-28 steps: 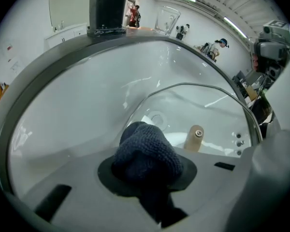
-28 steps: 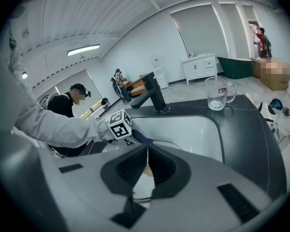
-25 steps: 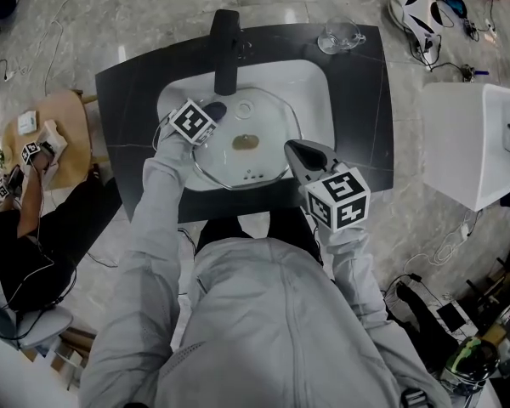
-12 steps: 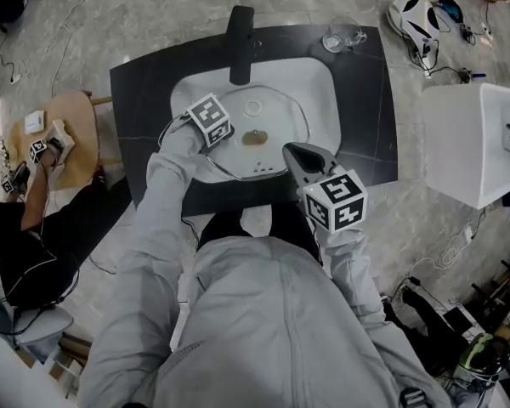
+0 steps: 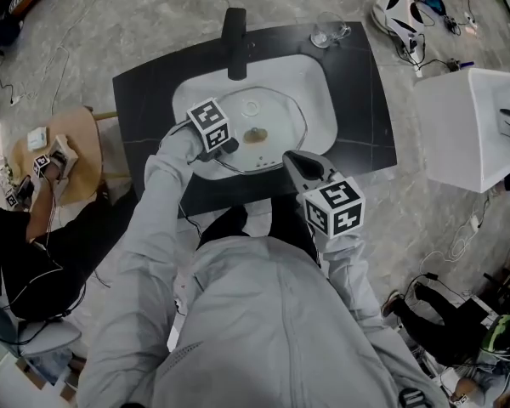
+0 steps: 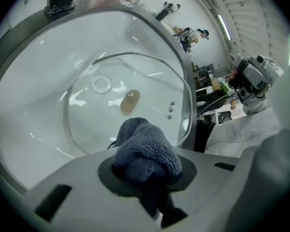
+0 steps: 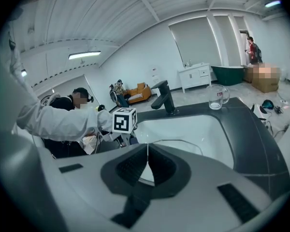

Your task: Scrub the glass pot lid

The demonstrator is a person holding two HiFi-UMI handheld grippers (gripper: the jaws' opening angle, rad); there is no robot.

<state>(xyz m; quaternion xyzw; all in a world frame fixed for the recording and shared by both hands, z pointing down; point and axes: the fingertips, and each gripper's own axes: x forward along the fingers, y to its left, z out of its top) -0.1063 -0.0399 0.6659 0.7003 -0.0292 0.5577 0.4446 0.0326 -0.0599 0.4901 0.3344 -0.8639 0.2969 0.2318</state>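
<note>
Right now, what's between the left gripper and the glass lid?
A bunched dark cloth, clamped in the left gripper, over the lid's near edge; left gripper view.

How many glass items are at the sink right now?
2: the round glass pot lid lies in the white basin; a clear glass mug stands at the black counter's back right corner.
</note>
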